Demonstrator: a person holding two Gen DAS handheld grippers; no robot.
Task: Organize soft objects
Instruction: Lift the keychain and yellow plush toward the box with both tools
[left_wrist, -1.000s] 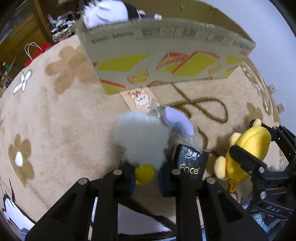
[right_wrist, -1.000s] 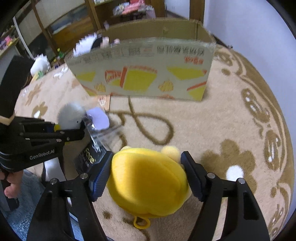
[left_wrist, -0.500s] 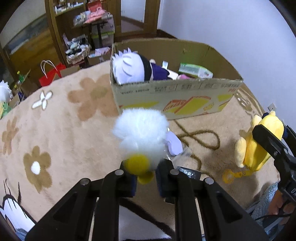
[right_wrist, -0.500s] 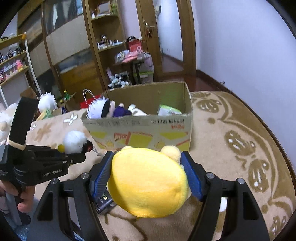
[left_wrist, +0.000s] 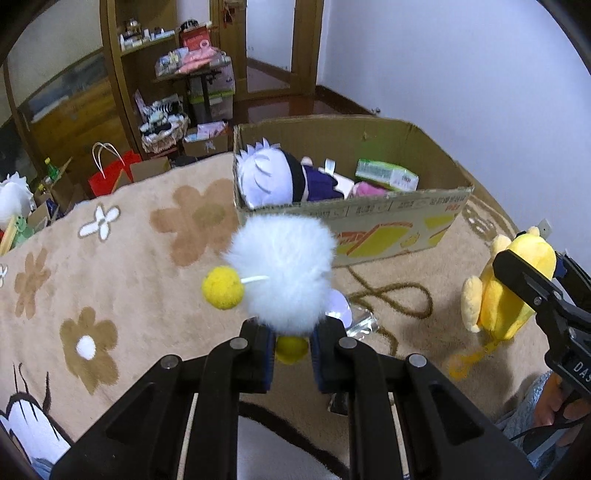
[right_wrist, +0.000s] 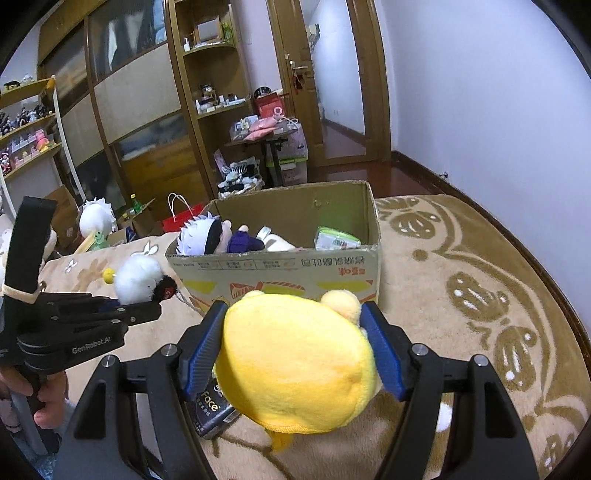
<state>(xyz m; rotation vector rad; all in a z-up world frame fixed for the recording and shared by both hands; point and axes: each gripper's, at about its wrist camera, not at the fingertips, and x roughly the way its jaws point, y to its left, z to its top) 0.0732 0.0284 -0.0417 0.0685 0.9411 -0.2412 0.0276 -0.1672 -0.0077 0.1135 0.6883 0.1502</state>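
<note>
My left gripper (left_wrist: 291, 349) is shut on a white fluffy toy (left_wrist: 284, 271) with yellow pom-poms, held above the carpet in front of the cardboard box (left_wrist: 399, 225). It also shows in the right wrist view (right_wrist: 138, 278). My right gripper (right_wrist: 295, 349) is shut on a yellow plush (right_wrist: 295, 362), held above the carpet; it shows at the right in the left wrist view (left_wrist: 506, 291). The box (right_wrist: 280, 264) holds a white-haired doll (left_wrist: 266, 177), a green packet (left_wrist: 386, 175) and other soft items.
A black "Face" packet (right_wrist: 212, 410) and a clear wrapper (left_wrist: 360, 325) lie on the beige flower-pattern carpet (left_wrist: 110, 266) below the grippers. A red bag (left_wrist: 110, 173), shelves and clutter stand beyond the carpet's far edge. A white wall is at the right.
Both grippers have risen from the carpet with their toys, so the box's inside has come into view. The white toy swung upward in the left jaws.
</note>
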